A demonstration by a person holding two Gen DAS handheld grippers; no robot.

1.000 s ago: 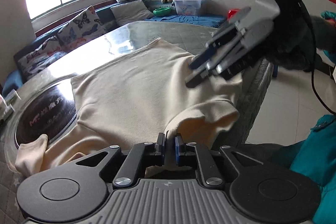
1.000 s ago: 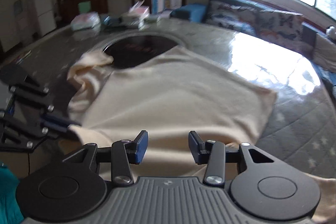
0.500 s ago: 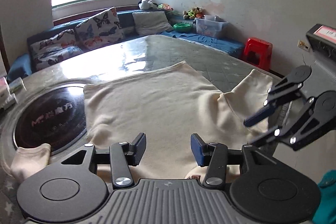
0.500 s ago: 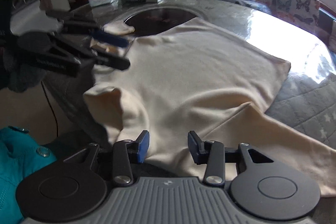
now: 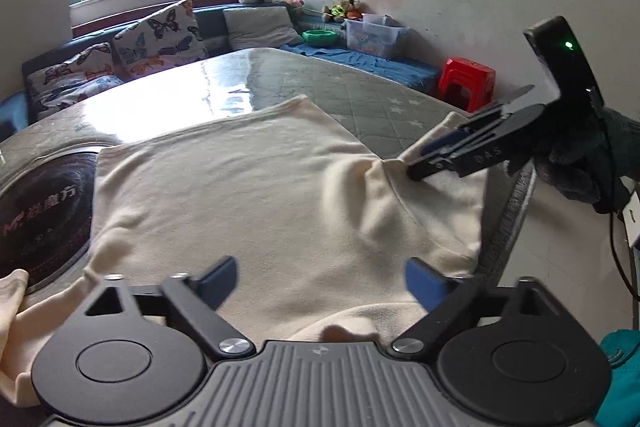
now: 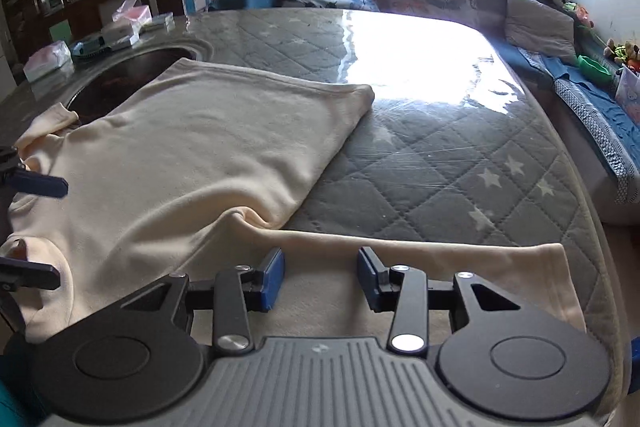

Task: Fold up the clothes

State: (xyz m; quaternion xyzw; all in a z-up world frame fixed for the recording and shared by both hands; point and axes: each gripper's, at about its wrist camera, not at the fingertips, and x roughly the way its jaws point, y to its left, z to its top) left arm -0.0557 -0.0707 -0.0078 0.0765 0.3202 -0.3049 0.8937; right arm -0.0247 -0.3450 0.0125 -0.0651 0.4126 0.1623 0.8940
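While the cream shirt (image 5: pixel 248 195) lay flat on the quilted table (image 6: pixel 440 163), the left gripper (image 5: pixel 320 279) hung low over its near edge with fingers wide apart. The right gripper (image 6: pixel 320 277) reached over one sleeve (image 6: pixel 460 259), fingers apart too, held by a gloved hand (image 5: pixel 576 163).

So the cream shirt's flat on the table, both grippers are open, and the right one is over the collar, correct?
Not quite. The right gripper is over the sleeve, not the collar, as the right wrist view shows. The rest holds: the cream shirt lies on the table, and the left gripper is open too.
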